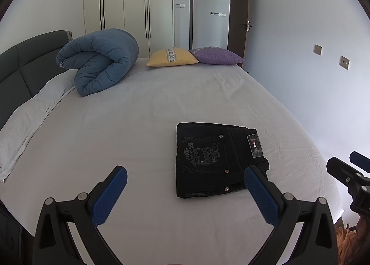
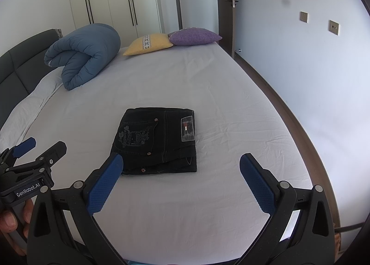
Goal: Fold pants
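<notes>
Taking the black pants [image 2: 157,141] as the landmark and reading from the left: far to their left, against the grey headboard [image 1: 23,68], lies a pale pillow [image 1: 30,117], and beside it a rolled blue duvet [image 1: 99,61]. Behind the pants, at the far edge of the bed [image 1: 138,114], sit a yellow cushion [image 1: 172,57] and a purple cushion [image 1: 216,56], with the wardrobe [image 1: 129,4] and the open door [image 1: 240,10] beyond them.

The pants themselves lie on the white sheet as a compact, squared bundle, back pocket and waistband label facing up. Nothing grips them.

The left gripper [image 1: 185,183] hangs just in front of and to the left of the pants, its fingers spread wide and empty; the right-hand finger overlaps the bundle's near corner in the left wrist view, though contact cannot be judged. The right gripper [image 2: 181,168] hangs in front of and to the right of the pants, fingers likewise wide apart and holding nothing.

Judging by the tidy shape, folding appears finished or all but finished. The next move likely calls for only a check: pressing flat the slightly loose layers at the near right corner, or simply drawing both grippers away.
</notes>
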